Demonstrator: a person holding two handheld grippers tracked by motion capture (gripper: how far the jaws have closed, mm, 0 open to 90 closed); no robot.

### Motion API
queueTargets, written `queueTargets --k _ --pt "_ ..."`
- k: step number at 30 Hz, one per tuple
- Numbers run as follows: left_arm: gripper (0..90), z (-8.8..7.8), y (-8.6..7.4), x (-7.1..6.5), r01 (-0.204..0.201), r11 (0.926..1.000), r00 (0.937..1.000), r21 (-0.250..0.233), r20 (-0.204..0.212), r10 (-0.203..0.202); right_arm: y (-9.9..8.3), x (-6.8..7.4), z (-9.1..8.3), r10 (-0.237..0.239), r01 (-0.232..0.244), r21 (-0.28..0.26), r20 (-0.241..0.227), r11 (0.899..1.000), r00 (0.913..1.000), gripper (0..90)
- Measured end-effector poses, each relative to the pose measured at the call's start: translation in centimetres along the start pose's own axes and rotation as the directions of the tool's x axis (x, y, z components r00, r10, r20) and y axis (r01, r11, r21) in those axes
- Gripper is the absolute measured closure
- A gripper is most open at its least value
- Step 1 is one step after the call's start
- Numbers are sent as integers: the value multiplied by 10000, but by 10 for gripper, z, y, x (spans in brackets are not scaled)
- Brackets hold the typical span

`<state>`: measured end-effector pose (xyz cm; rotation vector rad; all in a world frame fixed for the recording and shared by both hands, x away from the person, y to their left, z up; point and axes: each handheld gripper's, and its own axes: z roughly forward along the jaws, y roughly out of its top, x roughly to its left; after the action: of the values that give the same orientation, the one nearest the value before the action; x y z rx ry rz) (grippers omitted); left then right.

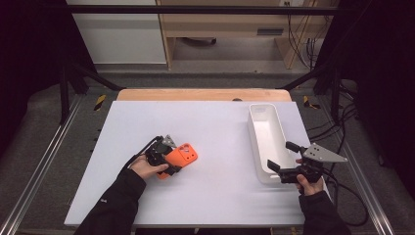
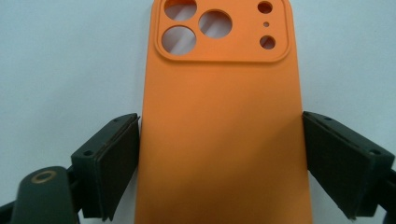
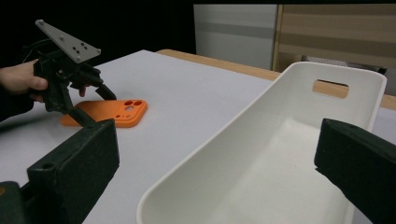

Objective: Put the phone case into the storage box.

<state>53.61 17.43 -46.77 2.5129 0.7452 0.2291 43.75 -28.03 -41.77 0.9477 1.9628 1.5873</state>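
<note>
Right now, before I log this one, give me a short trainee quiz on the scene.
1. True or false: the case lies in the bin.
2. Short answer: are the right gripper's jaws open or shut?
3. Whose jaws flank the case? A. left gripper B. right gripper C. neither
Key: 1 false, it lies on the table; 2 open; 3 A.
</note>
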Motion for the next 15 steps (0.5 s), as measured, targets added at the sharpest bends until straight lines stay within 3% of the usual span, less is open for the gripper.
queueTargets --k 15 --pt "155 -1 2 1 -56 9999 9999 123 98 54 0 0 0 5 -5 55 -40 10000 10000 6"
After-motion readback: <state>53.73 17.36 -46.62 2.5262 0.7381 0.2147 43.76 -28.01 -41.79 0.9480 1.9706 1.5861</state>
